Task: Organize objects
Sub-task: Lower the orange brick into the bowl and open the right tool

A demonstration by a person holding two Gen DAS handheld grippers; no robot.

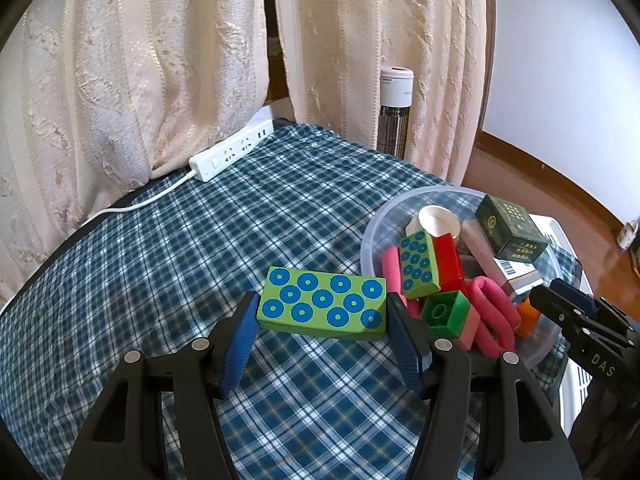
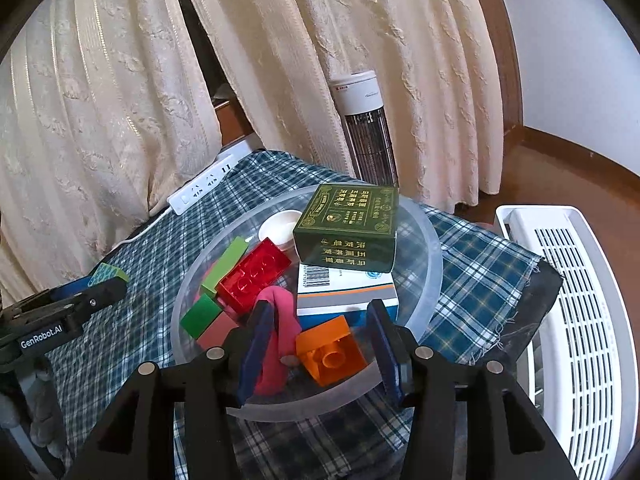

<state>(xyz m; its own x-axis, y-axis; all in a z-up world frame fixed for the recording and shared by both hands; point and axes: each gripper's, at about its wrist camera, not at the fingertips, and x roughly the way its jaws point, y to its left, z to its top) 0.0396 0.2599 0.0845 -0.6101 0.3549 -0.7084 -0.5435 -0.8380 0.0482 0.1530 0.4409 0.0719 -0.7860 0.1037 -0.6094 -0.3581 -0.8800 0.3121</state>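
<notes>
Covering the table, a plaid cloth (image 1: 280,200); cream curtains (image 1: 140,80) behind.

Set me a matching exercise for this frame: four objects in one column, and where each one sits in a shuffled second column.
Things:
1. green block with blue dots
2. dark green box
3. orange brick
4. power strip

Places:
A. on the tablecloth's far edge, by the curtain
B. between the left gripper fingers, outside the bowl
C. in the clear bowl, between the right gripper fingers
D. in the bowl, atop a white barcoded box

Pairs: 1-B, 2-D, 3-C, 4-A
</notes>
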